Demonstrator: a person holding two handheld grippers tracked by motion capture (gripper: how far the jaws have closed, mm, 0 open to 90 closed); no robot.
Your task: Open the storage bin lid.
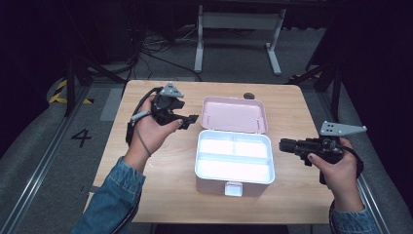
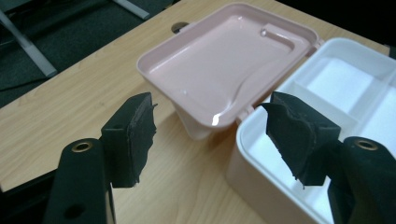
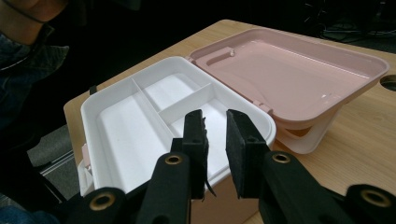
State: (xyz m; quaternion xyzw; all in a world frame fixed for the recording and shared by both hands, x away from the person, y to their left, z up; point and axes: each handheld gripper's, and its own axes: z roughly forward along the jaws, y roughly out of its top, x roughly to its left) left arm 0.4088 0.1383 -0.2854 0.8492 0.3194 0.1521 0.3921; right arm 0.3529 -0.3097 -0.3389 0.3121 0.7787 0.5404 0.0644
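A box [image 1: 234,163] sits open in the middle of the wooden table [image 1: 292,195]. Its white tray [image 3: 140,121] is split into one long compartment and two shorter ones, and all three hold nothing. The pink lid [image 1: 234,114] is thrown back behind the tray, propped at a tilt, its hollow inside bare and glossy. A small latch [image 1: 234,188] juts from the front wall.

The left gripper [image 2: 210,135] hangs left of the lid, jaws spread wide with nothing between them. The right gripper [image 3: 215,140] hovers right of the tray, jaws a narrow gap apart, pinching nothing.

The tray's far corner is cut off in the left gripper view.
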